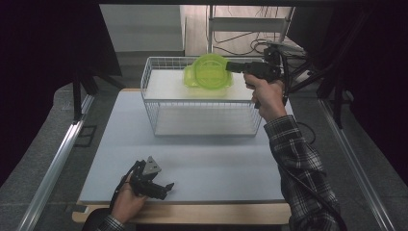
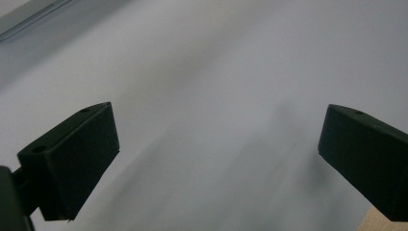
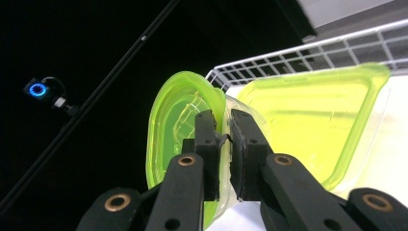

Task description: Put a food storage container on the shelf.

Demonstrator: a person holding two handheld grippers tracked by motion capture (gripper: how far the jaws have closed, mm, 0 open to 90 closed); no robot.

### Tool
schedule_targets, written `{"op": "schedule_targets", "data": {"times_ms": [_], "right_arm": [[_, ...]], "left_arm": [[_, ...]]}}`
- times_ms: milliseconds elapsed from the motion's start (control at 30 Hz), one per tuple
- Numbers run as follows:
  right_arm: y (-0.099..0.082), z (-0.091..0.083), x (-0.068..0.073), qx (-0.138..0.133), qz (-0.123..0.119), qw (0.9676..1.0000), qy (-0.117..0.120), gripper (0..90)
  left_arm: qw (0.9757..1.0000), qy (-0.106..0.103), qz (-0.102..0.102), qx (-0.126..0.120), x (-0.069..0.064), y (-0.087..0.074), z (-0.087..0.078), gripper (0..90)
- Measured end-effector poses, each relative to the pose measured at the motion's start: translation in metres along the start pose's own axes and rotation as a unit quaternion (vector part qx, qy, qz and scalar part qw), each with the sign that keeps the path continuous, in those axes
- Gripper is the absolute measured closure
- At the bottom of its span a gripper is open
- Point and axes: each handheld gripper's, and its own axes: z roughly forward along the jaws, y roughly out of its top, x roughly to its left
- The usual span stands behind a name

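Jaws of the right gripper (image 3: 223, 139) pinch a green plastic lid (image 1: 208, 72) over the far wire basket (image 1: 202, 115) (another green lid beside it); left gripper (image 2: 216, 159) gapes empty above the near table (image 1: 216, 168).

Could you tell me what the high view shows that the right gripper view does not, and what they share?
High view alone: the left gripper resting open near the table edge, and a plaid sleeve. Right gripper view alone: a second green container lying in the basket, and a blue-lit device. Both: the right gripper shut on the green lid above the wire basket.
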Motion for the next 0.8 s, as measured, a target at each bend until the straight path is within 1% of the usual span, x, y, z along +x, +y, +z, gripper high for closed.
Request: {"op": "schedule_targets", "data": {"times_ms": [100, 333, 533, 633, 667, 733, 800], "right_arm": [[0.005, 0.005, -0.001, -0.004, 0.0, 0.9999, -0.01, 82.1], [0.013, 0.016, 0.002, -0.006, -0.011, 0.9993, -0.036, 82.0], [0.016, 0.026, -0.001, -0.005, -0.01, 0.9988, -0.048, 81.9], [0.017, 0.027, -0.003, -0.008, -0.004, 0.9987, -0.051, 81.6], [0.017, 0.028, -0.002, -0.009, -0.007, 0.9984, -0.056, 81.2], [0.018, 0.029, 0.0, -0.01, -0.023, 0.9967, -0.077, 79.9], [0.018, 0.031, 0.002, -0.009, -0.036, 0.9951, -0.091, 79.0]], "left_arm": [[1.0, 0.0, 0.0, 0.0, 0.0, 0.0, 0.0, 0.5], [1.0, -0.001, -0.001, -0.001, 0.0, 0.0, -0.001, 0.5], [1.0, -0.001, 0.0, -0.001, 0.0, 0.0, -0.001, 0.5], [1.0, 0.0, 0.002, -0.002, 0.0, 0.0, -0.001, 0.5], [1.0, 0.0, 0.002, -0.002, 0.0, -0.001, -0.001, 0.5], [1.0, 0.0, 0.003, -0.002, 0.0, -0.001, -0.001, 0.5], [1.0, 0.0, 0.003, -0.001, 0.0, -0.001, -0.001, 0.5]]}}
